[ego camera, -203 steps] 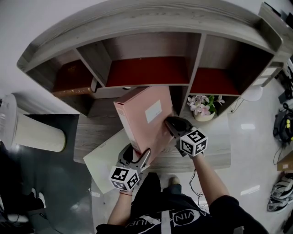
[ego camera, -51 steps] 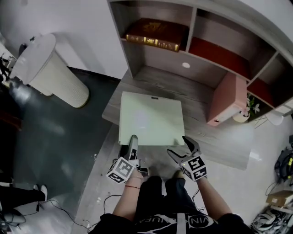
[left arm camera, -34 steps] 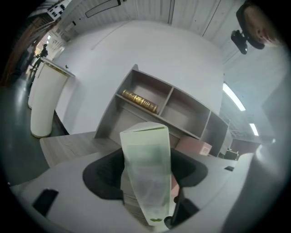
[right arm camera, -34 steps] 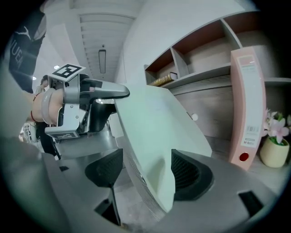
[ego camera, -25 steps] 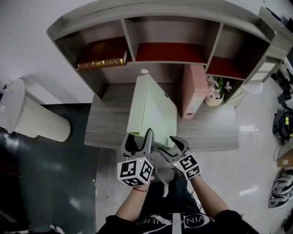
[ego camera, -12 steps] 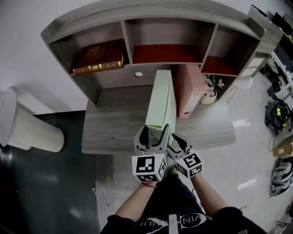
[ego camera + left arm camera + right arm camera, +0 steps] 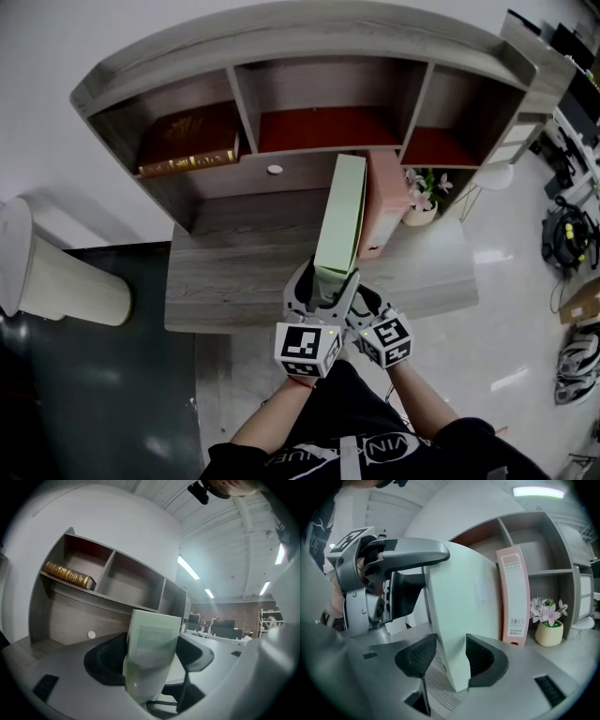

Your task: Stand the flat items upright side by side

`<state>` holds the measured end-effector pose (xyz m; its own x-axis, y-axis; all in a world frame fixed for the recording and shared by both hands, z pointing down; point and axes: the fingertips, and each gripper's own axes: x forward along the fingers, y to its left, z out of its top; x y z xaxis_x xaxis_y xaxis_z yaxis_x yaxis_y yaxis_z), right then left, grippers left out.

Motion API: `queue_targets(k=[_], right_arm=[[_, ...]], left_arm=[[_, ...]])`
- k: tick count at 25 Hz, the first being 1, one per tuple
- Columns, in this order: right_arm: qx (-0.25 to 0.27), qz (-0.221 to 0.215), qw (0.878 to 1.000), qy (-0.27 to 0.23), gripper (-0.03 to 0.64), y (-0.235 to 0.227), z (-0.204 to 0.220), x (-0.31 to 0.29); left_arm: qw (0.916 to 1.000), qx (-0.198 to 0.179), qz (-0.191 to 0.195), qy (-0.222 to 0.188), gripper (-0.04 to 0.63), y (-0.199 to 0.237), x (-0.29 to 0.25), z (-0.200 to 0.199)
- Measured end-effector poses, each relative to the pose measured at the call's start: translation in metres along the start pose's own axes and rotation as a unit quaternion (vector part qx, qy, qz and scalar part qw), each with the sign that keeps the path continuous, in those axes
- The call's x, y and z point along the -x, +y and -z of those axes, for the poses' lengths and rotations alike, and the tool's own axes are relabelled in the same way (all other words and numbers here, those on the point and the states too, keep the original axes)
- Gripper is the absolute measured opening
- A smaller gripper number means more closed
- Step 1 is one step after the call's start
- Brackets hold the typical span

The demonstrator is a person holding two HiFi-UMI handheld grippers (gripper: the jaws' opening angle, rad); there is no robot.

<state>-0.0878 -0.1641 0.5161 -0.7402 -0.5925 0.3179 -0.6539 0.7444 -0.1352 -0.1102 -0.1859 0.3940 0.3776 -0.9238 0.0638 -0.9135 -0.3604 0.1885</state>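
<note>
Overhead, the head camera looks steeply down on both tools before the shelf unit point(image 7: 281, 47). The left gripper point(image 7: 322, 281) camera looks level along its jaws, which have just opened a touch yet press on the green binder point(image 7: 152, 639). The binder fills its near view, with shelves beyond. The right gripper point(image 7: 450, 656) camera, close at the left tool's right, looks past its jaws, just closing on the binder's lower corner, to the pink binder point(image 7: 513, 597) ahead. All three views share the green binder.
</note>
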Motion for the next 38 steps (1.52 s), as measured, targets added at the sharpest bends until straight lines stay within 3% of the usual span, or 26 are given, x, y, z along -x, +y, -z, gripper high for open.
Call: queue_targets(k=[21, 27, 35, 38], right_arm=[[-0.05, 0.046, 0.997, -0.024, 0.192, -0.068, -0.01, -0.009], [-0.071, 0.079, 0.994, -0.023, 0.255, -0.089, -0.01, -0.009], [-0.085, 0.109, 0.99, -0.018, 0.278, -0.108, -0.01, -0.01], [-0.091, 0.139, 0.986, -0.014, 0.333, -0.118, -0.009, -0.008]], left_arm=[[0.9989, 0.017, 0.043, 0.007, 0.353, -0.01, -0.071, 0.001], [0.999, 0.014, 0.041, 0.007, 0.356, -0.011, -0.085, 0.001], [0.9993, 0.012, 0.034, 0.004, 0.357, -0.008, -0.099, -0.001], [0.9994, 0.01, 0.033, -0.001, 0.359, -0.008, -0.102, 0.0]])
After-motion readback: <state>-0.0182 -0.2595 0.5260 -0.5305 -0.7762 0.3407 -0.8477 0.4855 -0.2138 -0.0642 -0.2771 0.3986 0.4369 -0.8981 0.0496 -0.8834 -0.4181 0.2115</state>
